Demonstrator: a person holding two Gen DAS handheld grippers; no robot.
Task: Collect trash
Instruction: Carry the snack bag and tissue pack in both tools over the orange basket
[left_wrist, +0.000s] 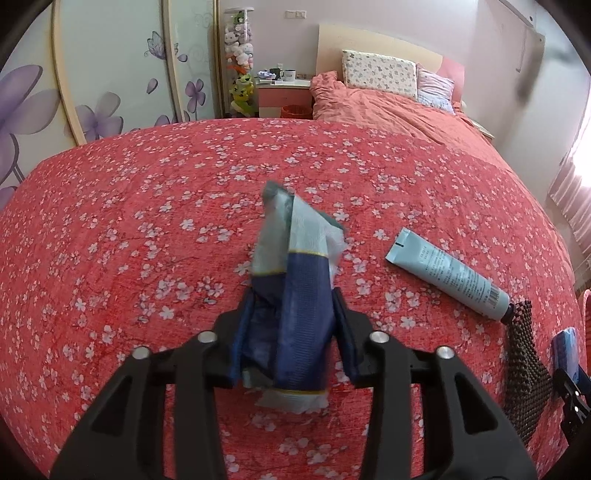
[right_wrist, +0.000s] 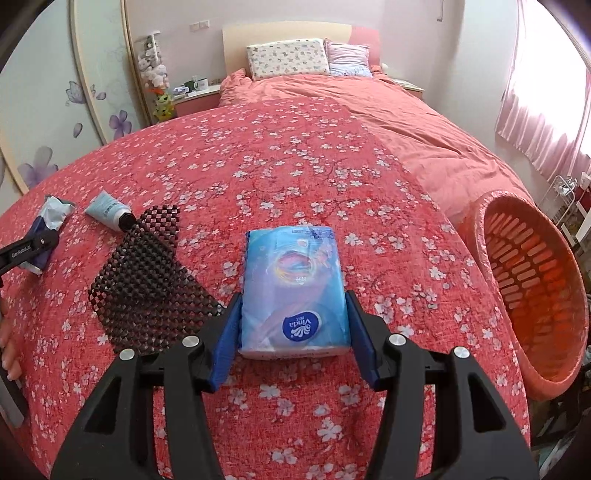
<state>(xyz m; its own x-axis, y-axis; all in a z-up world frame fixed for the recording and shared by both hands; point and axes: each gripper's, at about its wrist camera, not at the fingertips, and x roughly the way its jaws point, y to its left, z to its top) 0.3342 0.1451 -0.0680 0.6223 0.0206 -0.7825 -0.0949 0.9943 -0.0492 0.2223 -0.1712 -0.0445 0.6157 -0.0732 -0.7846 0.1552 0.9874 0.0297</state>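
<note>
My left gripper (left_wrist: 294, 295) is shut on a crumpled wrapper (left_wrist: 295, 258), dark blue below and pale teal above, which sticks up over the red floral bedspread (left_wrist: 147, 221). The right wrist view shows the same gripper and wrapper (right_wrist: 55, 210) at its far left. A light blue tissue pack (right_wrist: 293, 269) sits between the blue pads of my right gripper (right_wrist: 293, 297), which is shut on it from both sides. A pale blue tube (left_wrist: 448, 273) with a black cap lies on the bed between the two grippers.
A black mesh mat (right_wrist: 147, 277) lies beside the tube. An orange slatted basket (right_wrist: 532, 288) is tipped at the bed's right edge. Pillows and a rumpled quilt (right_wrist: 332, 92) fill the far end; a nightstand (left_wrist: 284, 94) stands beyond.
</note>
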